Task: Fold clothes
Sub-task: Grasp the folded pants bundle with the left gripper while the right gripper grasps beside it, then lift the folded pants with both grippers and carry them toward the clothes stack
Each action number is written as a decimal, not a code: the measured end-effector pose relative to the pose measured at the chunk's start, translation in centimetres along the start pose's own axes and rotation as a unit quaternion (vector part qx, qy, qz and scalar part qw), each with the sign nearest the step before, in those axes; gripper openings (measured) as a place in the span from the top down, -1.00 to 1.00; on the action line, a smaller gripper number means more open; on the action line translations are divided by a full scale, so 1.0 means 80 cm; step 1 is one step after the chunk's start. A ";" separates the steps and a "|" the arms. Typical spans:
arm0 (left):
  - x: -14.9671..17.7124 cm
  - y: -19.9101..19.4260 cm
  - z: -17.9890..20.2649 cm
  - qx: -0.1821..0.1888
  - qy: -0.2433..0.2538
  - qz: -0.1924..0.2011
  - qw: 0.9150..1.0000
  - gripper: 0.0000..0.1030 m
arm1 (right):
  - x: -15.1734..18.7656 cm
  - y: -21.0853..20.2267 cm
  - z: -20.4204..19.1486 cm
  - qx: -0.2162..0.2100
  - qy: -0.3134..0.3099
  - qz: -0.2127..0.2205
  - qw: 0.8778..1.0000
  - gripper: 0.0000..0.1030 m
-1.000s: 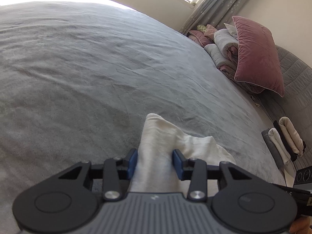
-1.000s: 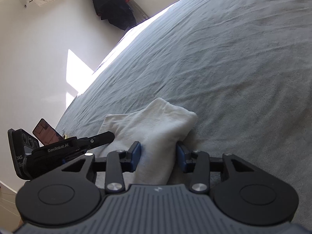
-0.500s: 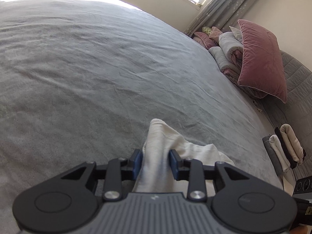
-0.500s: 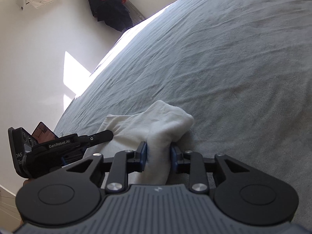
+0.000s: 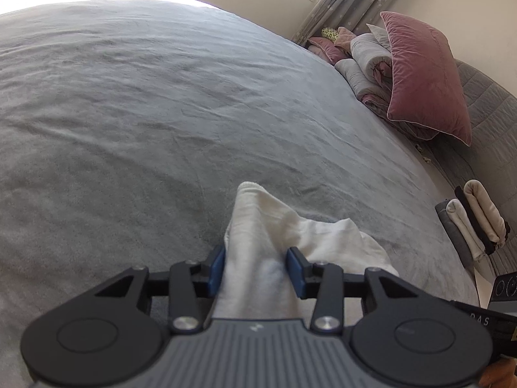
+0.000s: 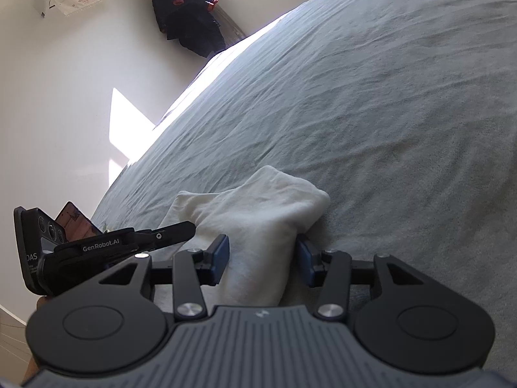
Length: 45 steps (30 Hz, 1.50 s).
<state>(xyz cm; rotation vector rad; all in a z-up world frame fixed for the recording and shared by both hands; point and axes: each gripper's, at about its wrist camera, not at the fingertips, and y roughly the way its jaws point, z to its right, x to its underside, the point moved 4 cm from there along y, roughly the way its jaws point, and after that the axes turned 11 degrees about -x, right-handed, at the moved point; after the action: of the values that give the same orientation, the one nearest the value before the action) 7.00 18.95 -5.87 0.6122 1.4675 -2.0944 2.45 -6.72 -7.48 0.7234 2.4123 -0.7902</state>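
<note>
A grey bed (image 5: 161, 113) fills both views. Pink pillow (image 5: 426, 74) and rolled bedding lie at its head; a stack of folded clothes (image 5: 475, 220) sits near the edge. The folded white garment (image 6: 258, 213) rests on the bed at its near edge. The left tool (image 5: 255, 266) and the right tool (image 6: 263, 257) each straddle one end of it, blue pads spread apart, released rather than clenched.

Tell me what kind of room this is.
Most likely a bedroom. A wide bed under a grey cover fills both views, a pink pillow leans by rolled bedding at its far end, and a dark jacket hangs on the wall.
</note>
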 end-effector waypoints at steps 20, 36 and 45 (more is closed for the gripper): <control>-0.006 -0.027 0.054 -0.027 -0.016 0.055 0.998 0.64 | -0.004 -0.020 -0.040 -0.014 -0.048 0.027 0.998 0.56; -0.015 -0.054 0.131 0.003 0.006 0.093 0.996 0.65 | -0.031 -0.092 -0.045 0.009 -0.078 0.090 0.993 0.56; -0.013 -0.052 0.170 0.020 0.019 0.095 0.995 0.65 | -0.039 -0.125 -0.028 0.029 -0.083 0.110 0.990 0.56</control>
<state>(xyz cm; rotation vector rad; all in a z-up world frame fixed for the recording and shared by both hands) 4.17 7.45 2.01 0.7788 1.3337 -1.9793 -2.06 -13.25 -0.24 0.8922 2.1268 -0.7987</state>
